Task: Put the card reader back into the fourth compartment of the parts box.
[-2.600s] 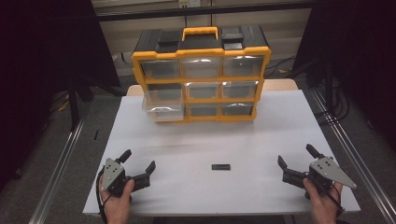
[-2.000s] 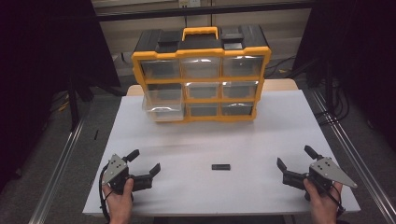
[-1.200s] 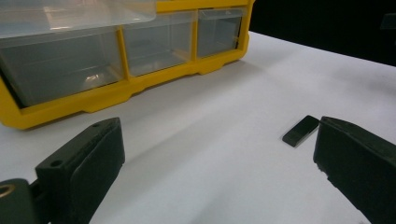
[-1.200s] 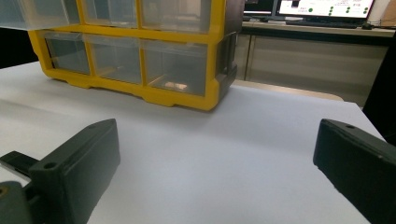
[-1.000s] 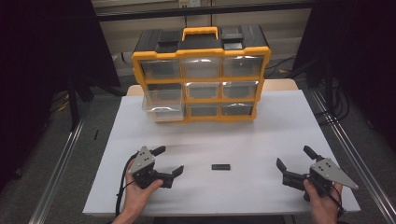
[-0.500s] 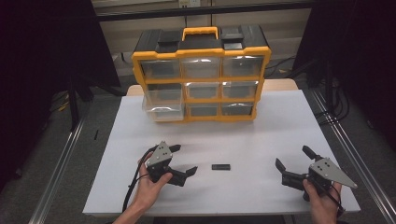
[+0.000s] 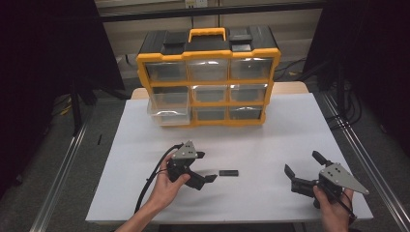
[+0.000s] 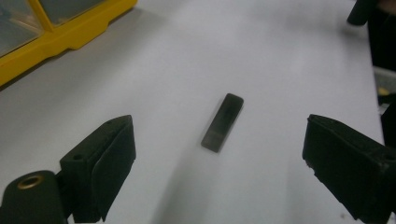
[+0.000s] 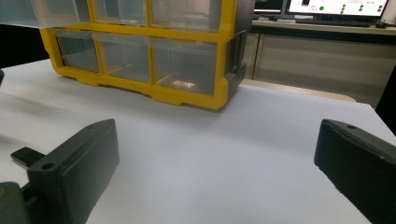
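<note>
Lying flat on the white counter (image 7: pixel 270 140), the small black bar (image 7: pixel 228 172) is just right of the left tongs (image 7: pixel 205 166), whose spread jaws have just been closing, touching nothing. Well apart at the right, the right tongs (image 7: pixel 302 170) are standing spread, holding nothing.

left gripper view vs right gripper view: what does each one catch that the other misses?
Left gripper view: the full top face of the small flat black rectangular piece, lying on the table ahead of that gripper's open, empty jaws, which have just been closing slightly.

Right gripper view: the clear drawer fronts of the yellow plastic drawer cabinet, and a lit monitor on a desk behind.

Both: the white table, the cabinet's yellow base, and at least an end of the black piece.
</note>
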`<action>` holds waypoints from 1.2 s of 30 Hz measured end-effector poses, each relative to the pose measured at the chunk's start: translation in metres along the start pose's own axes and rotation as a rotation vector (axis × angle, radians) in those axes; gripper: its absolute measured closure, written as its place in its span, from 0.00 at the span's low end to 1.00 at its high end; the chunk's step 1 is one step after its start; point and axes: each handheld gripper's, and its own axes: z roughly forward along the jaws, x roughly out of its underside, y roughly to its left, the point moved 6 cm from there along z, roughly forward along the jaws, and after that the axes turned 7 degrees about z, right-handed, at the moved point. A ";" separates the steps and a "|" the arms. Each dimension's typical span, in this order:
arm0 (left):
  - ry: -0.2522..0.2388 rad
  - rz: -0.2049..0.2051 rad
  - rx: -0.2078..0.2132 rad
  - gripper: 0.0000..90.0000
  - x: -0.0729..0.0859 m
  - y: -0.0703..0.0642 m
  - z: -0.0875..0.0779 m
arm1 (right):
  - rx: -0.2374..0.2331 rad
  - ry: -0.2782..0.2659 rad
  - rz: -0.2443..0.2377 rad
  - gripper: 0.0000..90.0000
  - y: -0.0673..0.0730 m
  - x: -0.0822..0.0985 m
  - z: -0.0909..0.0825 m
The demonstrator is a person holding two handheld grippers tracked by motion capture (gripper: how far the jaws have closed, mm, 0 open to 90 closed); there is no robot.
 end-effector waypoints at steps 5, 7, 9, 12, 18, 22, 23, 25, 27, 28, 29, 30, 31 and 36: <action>0.024 0.010 0.019 0.10 -0.002 0.002 0.007 | -0.001 0.001 0.001 0.00 0.000 0.000 0.000; 0.058 0.026 0.010 0.08 -0.004 0.003 0.012 | 0.001 0.002 0.002 0.00 0.000 0.000 0.000; 0.081 0.038 0.009 0.08 -0.004 0.004 0.016 | 0.001 0.002 0.002 0.00 0.000 0.000 0.000; 0.111 0.054 0.040 0.06 -0.005 0.004 0.023 | 0.001 0.004 0.000 0.00 0.000 0.000 0.000; 0.157 0.054 0.060 0.06 -0.011 0.007 0.036 | 0.002 0.007 -0.003 0.00 0.000 0.001 0.000; 0.218 0.090 0.076 0.06 -0.014 0.008 0.044 | 0.001 0.011 0.003 0.00 0.000 0.001 0.000; 0.226 0.097 0.085 0.07 -0.014 0.008 0.046 | 0.002 0.010 -0.001 0.00 0.000 0.001 0.000; 0.227 0.095 0.088 0.09 -0.015 0.008 0.048 | 0.000 0.010 0.001 0.00 0.000 0.001 0.000; 0.247 0.109 0.089 0.11 -0.015 0.009 0.054 | 0.000 0.010 0.001 0.00 0.000 0.001 0.001; 0.262 0.120 0.096 0.14 -0.014 0.009 0.056 | -0.001 0.011 0.002 0.00 0.000 0.001 0.001; 0.266 0.122 0.094 0.17 -0.013 0.009 0.058 | 0.001 0.012 0.000 0.00 0.000 0.001 0.000; 0.276 0.125 0.097 0.18 -0.012 0.009 0.060 | 0.001 0.012 -0.003 0.00 0.000 0.001 0.000; 0.285 0.129 0.101 0.19 -0.012 0.009 0.062 | -0.003 0.010 -0.001 0.00 0.000 0.001 0.001; 0.321 0.148 0.100 0.35 -0.012 0.012 0.065 | -0.002 0.014 -0.001 0.00 0.000 0.001 0.001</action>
